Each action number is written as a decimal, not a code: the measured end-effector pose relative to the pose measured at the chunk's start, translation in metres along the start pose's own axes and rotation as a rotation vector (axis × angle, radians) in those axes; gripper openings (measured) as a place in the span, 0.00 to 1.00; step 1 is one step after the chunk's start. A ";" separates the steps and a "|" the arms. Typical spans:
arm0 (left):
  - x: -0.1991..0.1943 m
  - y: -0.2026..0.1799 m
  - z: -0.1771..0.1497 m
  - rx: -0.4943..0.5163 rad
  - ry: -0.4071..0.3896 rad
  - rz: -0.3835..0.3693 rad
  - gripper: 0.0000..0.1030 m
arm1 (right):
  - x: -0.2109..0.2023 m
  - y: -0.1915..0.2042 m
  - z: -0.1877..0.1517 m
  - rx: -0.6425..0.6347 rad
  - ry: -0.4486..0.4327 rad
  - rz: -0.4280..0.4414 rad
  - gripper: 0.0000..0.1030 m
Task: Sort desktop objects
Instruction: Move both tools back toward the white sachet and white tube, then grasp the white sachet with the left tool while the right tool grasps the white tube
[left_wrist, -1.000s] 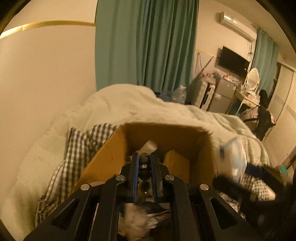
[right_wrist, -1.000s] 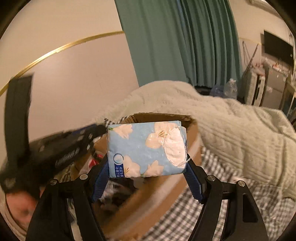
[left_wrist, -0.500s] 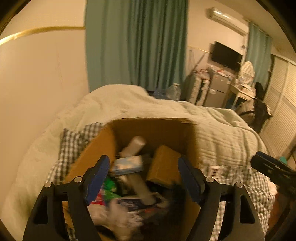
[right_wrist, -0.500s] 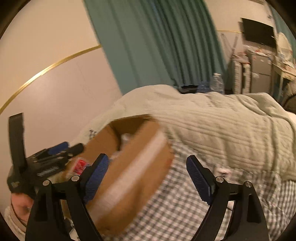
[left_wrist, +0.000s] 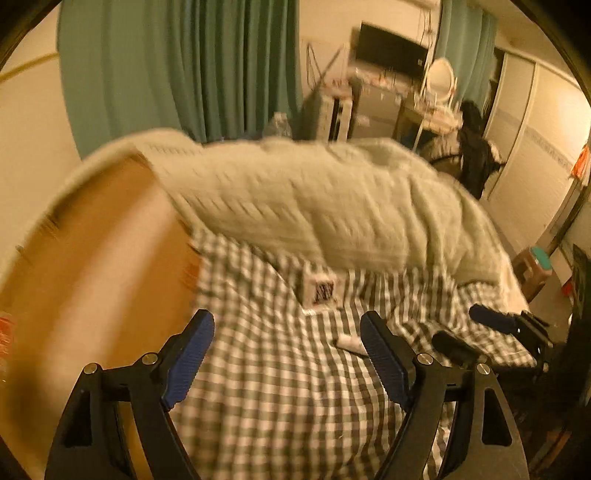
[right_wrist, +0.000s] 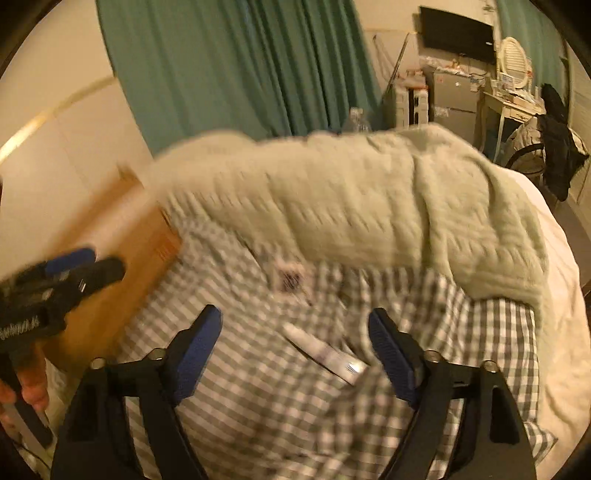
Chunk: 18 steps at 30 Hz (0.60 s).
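**Both grippers empty over the checked sheet, two items left beside the box**

The brown cardboard box (left_wrist: 92, 266) serves as the landmark: it sits at the left of both views, its near wall smeared by motion blur, its inside hidden. Whatever it already contains cannot be read here.

Still to be sorted, by the look of it, are two things on the green-and-white checked bed sheet (left_wrist: 280, 398) to the right of the box. A small white card or packet with a dark printed code (left_wrist: 320, 291) lies near the box's right corner, just below the edge of the blanket. A slim white tube (right_wrist: 323, 355) lies further from the box and nearer the cameras.

The left gripper (left_wrist: 286, 356) has its blue-padded jaws spread wide with nothing between them but sheet; the tube's end shows just inside its right finger. The right gripper (right_wrist: 295, 349) is empty as well, its jaws closing a little while the tube lies on the sheet between them, untouched. Judging from this, the tube is the likeliest next pick and the card after it.

Beyond the box a pale green ribbed blanket (right_wrist: 369, 206) is heaped across the bed. Behind it hang teal curtains (right_wrist: 229, 66); far to the right of the box stand a wall-mounted dark television (right_wrist: 456, 35) and a cluttered dressing table with an oval mirror (right_wrist: 511, 55). The light is dim and yellow.
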<state>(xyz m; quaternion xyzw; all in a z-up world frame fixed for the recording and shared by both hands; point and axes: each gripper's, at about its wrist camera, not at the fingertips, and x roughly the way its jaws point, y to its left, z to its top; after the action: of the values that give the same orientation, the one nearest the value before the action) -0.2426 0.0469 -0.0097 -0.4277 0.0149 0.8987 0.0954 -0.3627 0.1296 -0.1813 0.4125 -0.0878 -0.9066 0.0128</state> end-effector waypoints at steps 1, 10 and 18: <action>0.016 -0.006 -0.004 0.001 0.022 0.008 0.81 | 0.013 -0.004 -0.007 -0.025 0.037 -0.019 0.63; 0.121 0.000 -0.025 -0.087 0.152 0.057 0.81 | 0.120 -0.019 -0.037 -0.087 0.246 0.021 0.43; 0.157 0.004 -0.024 -0.081 0.152 0.068 0.81 | 0.172 -0.013 -0.037 -0.097 0.356 0.076 0.46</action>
<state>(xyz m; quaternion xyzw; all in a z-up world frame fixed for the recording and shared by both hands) -0.3216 0.0653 -0.1464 -0.4976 0.0002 0.8662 0.0459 -0.4473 0.1204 -0.3353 0.5616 -0.0559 -0.8214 0.0824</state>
